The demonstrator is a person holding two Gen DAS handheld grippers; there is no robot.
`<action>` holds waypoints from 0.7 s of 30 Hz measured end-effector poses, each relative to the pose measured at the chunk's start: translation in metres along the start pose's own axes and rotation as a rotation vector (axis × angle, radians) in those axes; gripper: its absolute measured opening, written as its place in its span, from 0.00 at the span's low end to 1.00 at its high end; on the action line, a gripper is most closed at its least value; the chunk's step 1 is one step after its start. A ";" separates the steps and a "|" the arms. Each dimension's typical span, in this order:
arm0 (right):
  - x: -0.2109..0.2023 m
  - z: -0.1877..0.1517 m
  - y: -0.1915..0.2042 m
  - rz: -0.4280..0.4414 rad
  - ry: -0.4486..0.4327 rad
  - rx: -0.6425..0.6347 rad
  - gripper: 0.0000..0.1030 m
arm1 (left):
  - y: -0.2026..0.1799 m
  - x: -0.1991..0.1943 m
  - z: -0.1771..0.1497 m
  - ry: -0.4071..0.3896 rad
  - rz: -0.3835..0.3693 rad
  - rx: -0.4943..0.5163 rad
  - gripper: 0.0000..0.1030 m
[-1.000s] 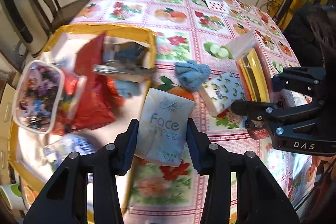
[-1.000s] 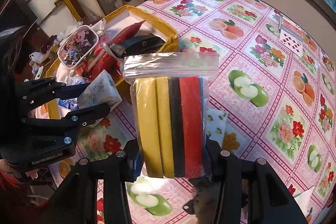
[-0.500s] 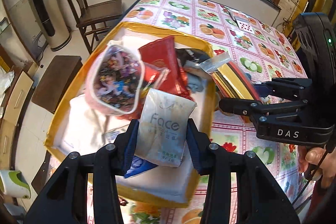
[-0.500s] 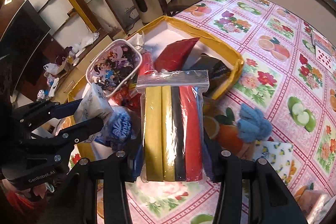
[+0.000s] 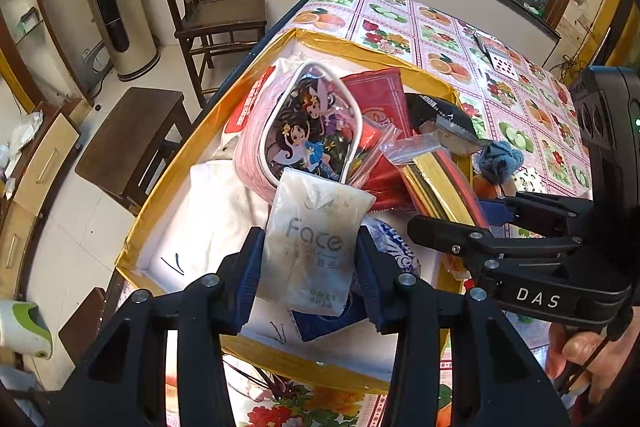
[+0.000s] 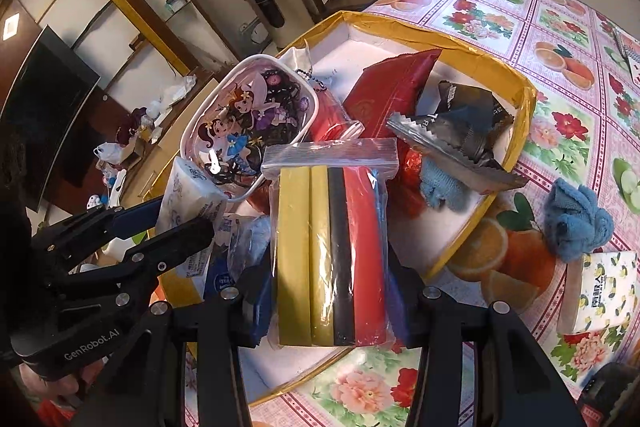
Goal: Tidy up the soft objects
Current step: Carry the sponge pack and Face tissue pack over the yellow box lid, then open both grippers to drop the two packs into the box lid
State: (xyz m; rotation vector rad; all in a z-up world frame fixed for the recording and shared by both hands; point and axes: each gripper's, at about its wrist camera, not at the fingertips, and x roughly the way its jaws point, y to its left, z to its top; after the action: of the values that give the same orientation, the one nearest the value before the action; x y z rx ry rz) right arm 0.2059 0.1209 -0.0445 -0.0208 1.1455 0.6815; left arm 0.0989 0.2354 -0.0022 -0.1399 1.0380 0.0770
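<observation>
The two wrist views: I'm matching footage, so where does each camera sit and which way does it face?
Left wrist: on the left gripper, looking along its fingers at the Face pack above the yellow box; a hand shows.
Right wrist: on the right gripper, facing the bagged strips.
Both show the cartoon pouch and the other gripper.

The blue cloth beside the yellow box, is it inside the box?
No, the blue cloth lies on the flowered tablecloth, outside the yellow box wall.
</observation>
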 end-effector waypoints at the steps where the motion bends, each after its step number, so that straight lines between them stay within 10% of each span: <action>1: 0.002 -0.001 0.001 -0.004 -0.004 0.004 0.48 | 0.000 0.001 -0.002 -0.003 0.010 0.003 0.41; 9: 0.007 -0.013 0.002 0.009 -0.027 0.019 0.55 | 0.005 0.009 -0.012 -0.005 -0.007 -0.038 0.43; 13: -0.006 -0.015 0.003 0.020 -0.076 0.019 0.74 | 0.009 0.011 -0.017 -0.020 0.014 -0.052 0.46; 21: -0.037 -0.027 0.023 -0.119 -0.196 -0.079 0.74 | 0.009 -0.003 -0.023 -0.077 0.036 -0.056 0.46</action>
State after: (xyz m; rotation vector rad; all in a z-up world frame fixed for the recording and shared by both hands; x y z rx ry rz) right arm 0.1633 0.1118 -0.0177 -0.0864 0.9215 0.6087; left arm 0.0766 0.2406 -0.0122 -0.1684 0.9622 0.1433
